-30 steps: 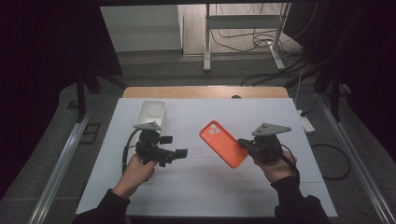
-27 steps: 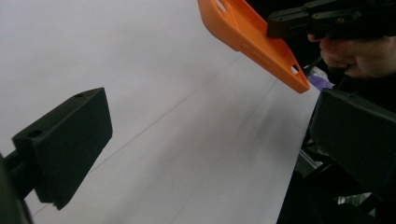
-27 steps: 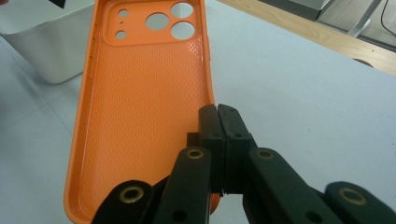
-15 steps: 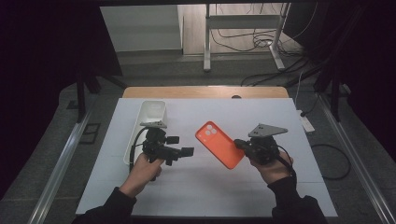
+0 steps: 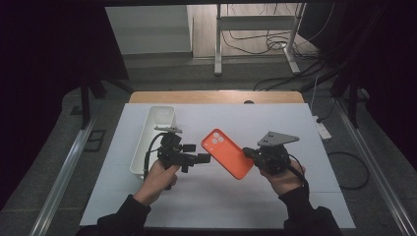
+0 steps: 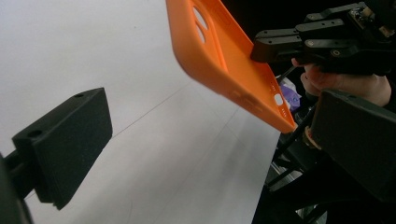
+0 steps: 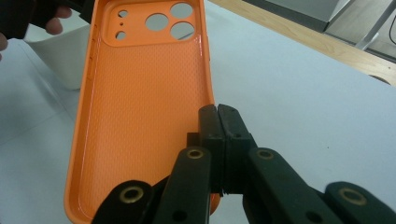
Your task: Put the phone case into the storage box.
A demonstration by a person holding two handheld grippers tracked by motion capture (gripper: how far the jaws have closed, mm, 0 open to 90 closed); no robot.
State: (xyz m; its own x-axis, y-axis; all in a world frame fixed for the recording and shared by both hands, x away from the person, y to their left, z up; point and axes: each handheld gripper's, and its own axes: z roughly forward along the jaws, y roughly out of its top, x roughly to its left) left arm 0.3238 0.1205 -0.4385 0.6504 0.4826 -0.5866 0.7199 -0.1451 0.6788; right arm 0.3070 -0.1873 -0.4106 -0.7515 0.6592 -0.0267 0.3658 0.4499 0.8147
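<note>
White bin [image 5: 153, 137]: stands at the far left of the counter [image 5: 305, 196], upright, just left of the left hand.
Left claw [image 6: 210, 154]: jaws spread wide, holding nothing; it points right toward the case, whose nearest edge hangs close to the gap but touches neither pad.
Orange phone case [image 5: 227, 153]: lifted off the counter at its centre, tilted, camera cutouts at the far end.
How it handles: judged light, thin and rubbery, likely to flex or twist when gripped at one edge alone; not fragile.
Where to take hold: the free long side wall or the far end near the cutouts, opposite the existing grip.
Right claw [image 7: 218, 140]: pressed together, pinching the case's right side wall near its lower end.
</note>
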